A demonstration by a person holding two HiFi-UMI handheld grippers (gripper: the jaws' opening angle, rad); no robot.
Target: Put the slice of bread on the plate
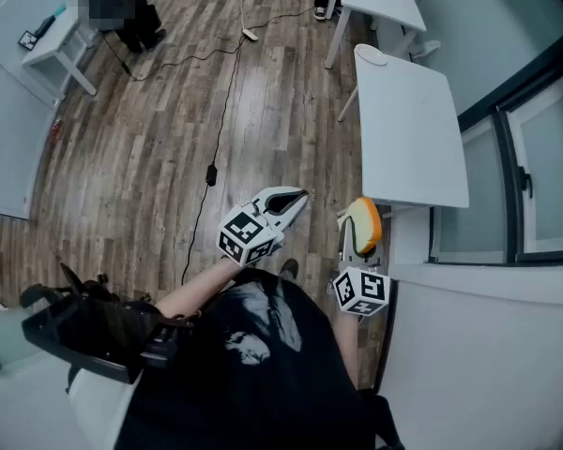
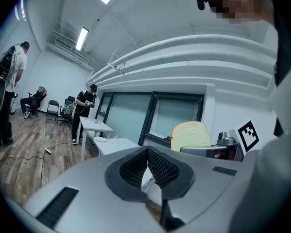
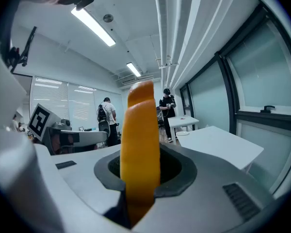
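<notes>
The slice of bread [image 1: 364,225] stands upright on edge, pinched by its lower part between the narrow jaws of the right gripper [image 1: 355,244], off the near end of the white table [image 1: 413,139]. The plate [image 1: 371,56] sits at the table's far end, straight ahead of the bread and well apart. I reckon it must be carried forward, then tipped flat. The left gripper [image 2: 148,154] hangs just beside it, jaws together and empty, farther from the table.
</notes>
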